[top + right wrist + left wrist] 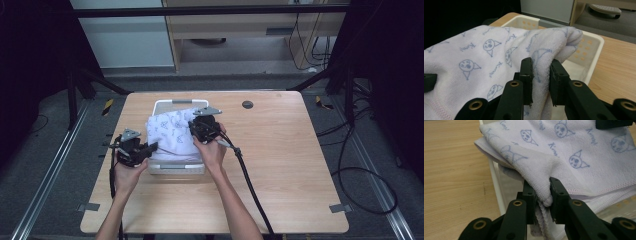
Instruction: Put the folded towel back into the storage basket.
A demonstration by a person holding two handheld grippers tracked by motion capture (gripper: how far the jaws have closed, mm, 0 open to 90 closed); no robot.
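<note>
Wooden worktop (280,165) bears one white basket (165,105). Over it lies one printed towel (170,132), stretched between left tongs (152,146) and right tongs (196,125), both clamped on its edges.

Table and surroundings, seen from above and along the tabletop.

Light wooden table with rounded corners (280,165); small dark round disc (247,104) set in its surface near the far edge. Strips of grey tape (340,208) at the near right edge and at the near left edge (88,207). Grey floor with metal rails (46,185) running along the left side. Black cables (367,172) looped on the floor at right. Yellow-and-black striped marker (107,106) on the floor beyond the far left corner. Pale wooden cabinet (230,27) behind, white panel (125,35) beside it. Black frame bars (210,10) cross overhead.
</note>
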